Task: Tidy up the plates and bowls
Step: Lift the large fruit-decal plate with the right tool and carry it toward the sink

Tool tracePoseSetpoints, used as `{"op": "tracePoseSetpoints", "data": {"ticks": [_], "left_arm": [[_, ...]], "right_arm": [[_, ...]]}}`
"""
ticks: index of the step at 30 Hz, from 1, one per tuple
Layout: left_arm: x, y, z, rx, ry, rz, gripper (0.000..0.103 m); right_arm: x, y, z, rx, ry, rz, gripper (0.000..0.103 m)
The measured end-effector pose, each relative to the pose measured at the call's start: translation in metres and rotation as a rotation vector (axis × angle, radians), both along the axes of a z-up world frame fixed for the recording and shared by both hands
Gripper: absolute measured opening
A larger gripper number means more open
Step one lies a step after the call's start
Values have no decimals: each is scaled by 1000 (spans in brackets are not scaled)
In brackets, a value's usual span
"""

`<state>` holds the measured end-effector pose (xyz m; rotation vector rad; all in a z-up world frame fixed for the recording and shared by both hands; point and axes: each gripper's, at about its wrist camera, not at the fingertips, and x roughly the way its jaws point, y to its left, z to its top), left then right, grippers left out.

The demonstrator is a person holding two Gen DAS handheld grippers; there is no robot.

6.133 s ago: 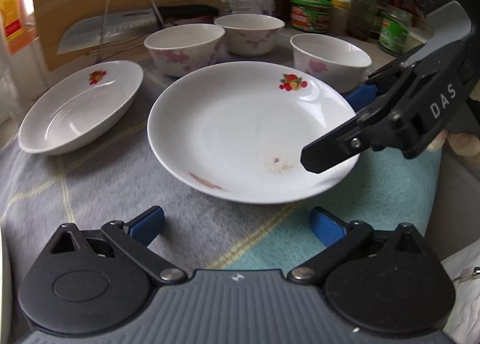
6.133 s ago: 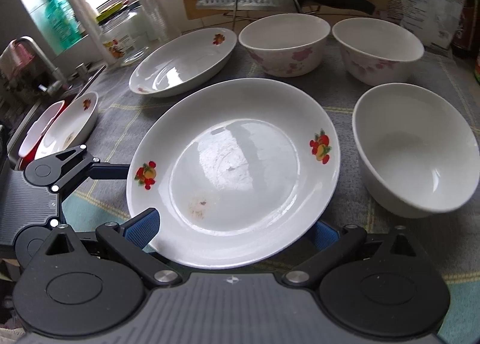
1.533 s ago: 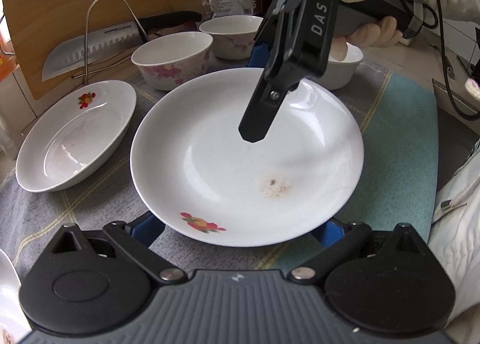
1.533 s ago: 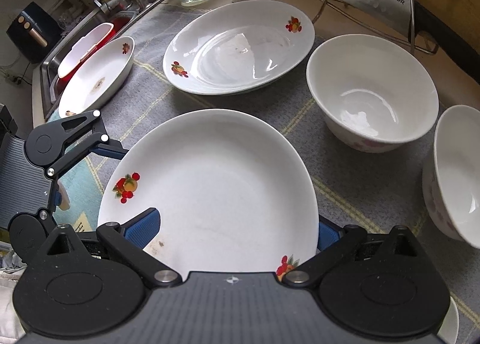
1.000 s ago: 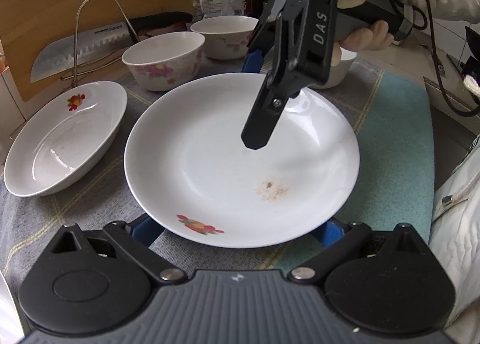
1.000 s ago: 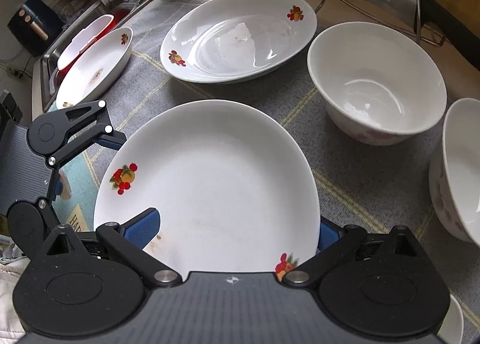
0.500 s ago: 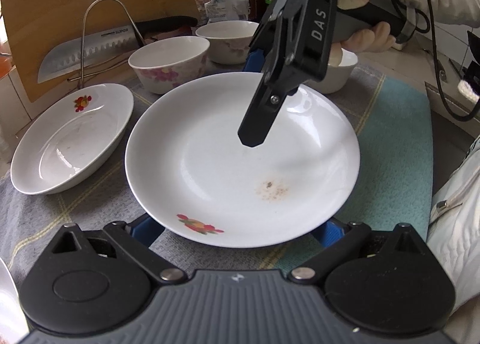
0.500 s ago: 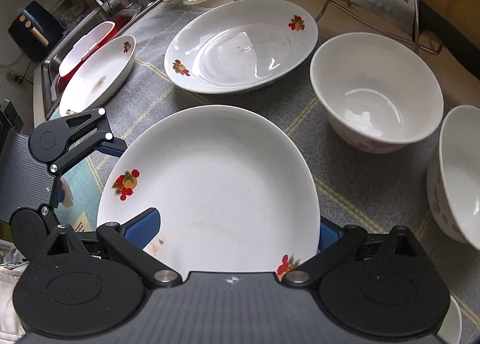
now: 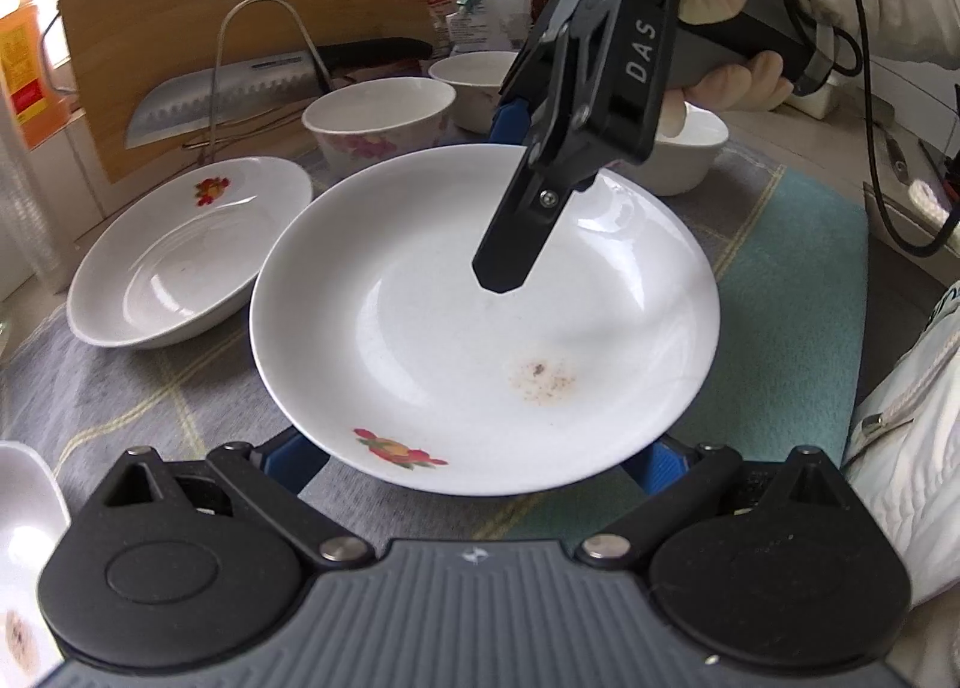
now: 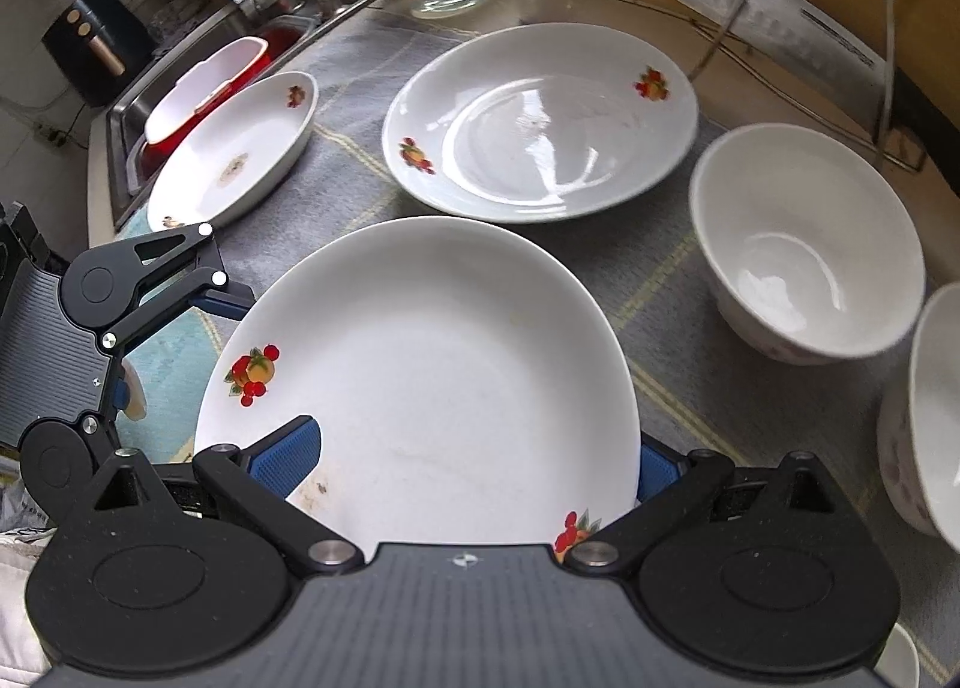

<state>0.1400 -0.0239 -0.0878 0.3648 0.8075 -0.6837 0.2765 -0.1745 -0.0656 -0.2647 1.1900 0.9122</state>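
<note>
Right gripper (marked "DAS") clamps the plate — left gripper fingers apart beneath it.

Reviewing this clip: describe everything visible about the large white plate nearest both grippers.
The large white plate looks like glossy glazed ceramic, round and shallow, with fruit decals on the rim and a brownish speckled stain inside. It sits tilted above the grey checked cloth. The right gripper has one blue pad over the plate's inside and the other beyond its rim. The left gripper straddles the opposite edge, its blue pads showing below the rim; contact there cannot be told.
</note>
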Motion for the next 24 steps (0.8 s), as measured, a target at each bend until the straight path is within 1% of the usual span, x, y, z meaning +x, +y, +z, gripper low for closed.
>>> {"op": "tracePoseSetpoints", "data": {"ticks": [7,13,24], "left_arm": [[-16,16,6,4,6,75,101],[-28,36,11,2,-4,125,100],[-38,76,20,-9,-20,176,100]], "right_arm": [[-2,24,1,6,1,73,103],[-4,50,6,9,-11,124,103],[-12,103,17,8,-41,188,103]]}}
